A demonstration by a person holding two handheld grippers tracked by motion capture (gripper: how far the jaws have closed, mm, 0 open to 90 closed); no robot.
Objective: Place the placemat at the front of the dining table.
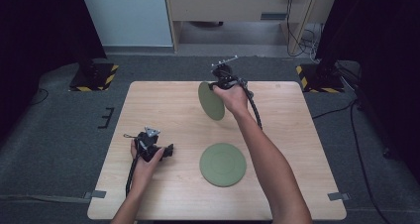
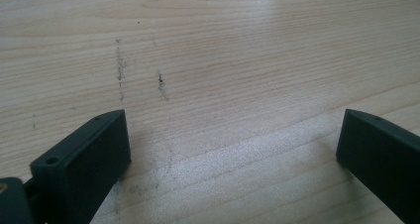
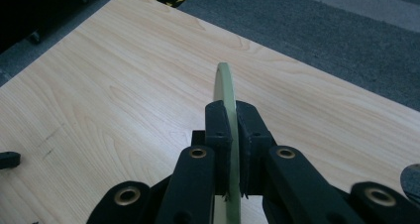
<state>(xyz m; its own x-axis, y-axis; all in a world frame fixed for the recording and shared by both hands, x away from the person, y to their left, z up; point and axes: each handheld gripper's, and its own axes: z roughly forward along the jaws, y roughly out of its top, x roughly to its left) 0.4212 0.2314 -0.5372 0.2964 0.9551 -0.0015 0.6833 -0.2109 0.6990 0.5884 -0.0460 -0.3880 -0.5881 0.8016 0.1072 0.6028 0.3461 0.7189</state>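
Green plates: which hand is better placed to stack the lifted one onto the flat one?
Right. Its claw is shut on the lifted plate, held on edge above the flat plate. The left claw is open over bare table.

Grey carpet floor [image 1: 59, 135] (hazard-striped bases [image 1: 94, 78]), pale wall panel [image 1: 126, 13], wooden furniture [image 1: 237, 3]

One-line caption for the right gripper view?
Right hand-held gripper clamps a green plate edge-on above the wooden table.
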